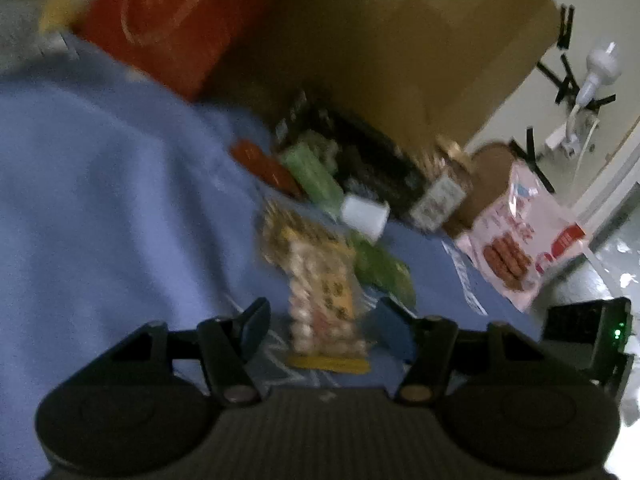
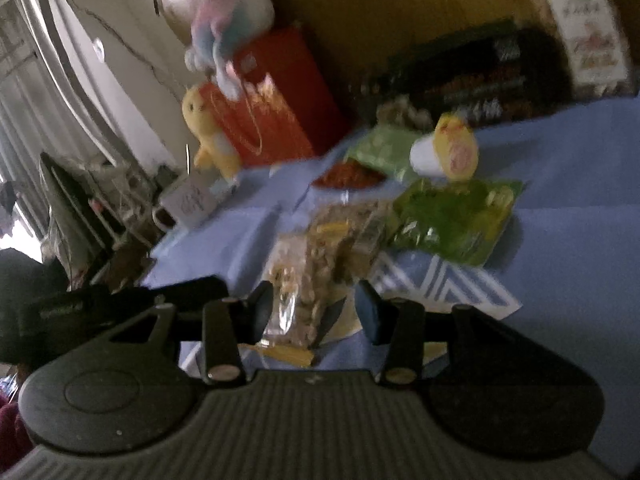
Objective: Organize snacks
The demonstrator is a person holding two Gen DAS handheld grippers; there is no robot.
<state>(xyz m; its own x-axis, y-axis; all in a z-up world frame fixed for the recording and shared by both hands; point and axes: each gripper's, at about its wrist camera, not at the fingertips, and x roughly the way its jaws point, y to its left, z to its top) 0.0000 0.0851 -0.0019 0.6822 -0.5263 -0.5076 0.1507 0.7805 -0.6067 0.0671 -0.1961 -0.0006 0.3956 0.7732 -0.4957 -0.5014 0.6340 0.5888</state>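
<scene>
Straddling clear nut bag (image 2: 320, 264): right claw (image 2: 316, 312).

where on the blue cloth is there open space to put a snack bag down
The blue cloth lies bare left of the clear nut bag, up toward the red gift bag. In the right wrist view, cloth is also bare right of the green snack bag. It is crowded around the nut bag, between both open tongs.
</scene>
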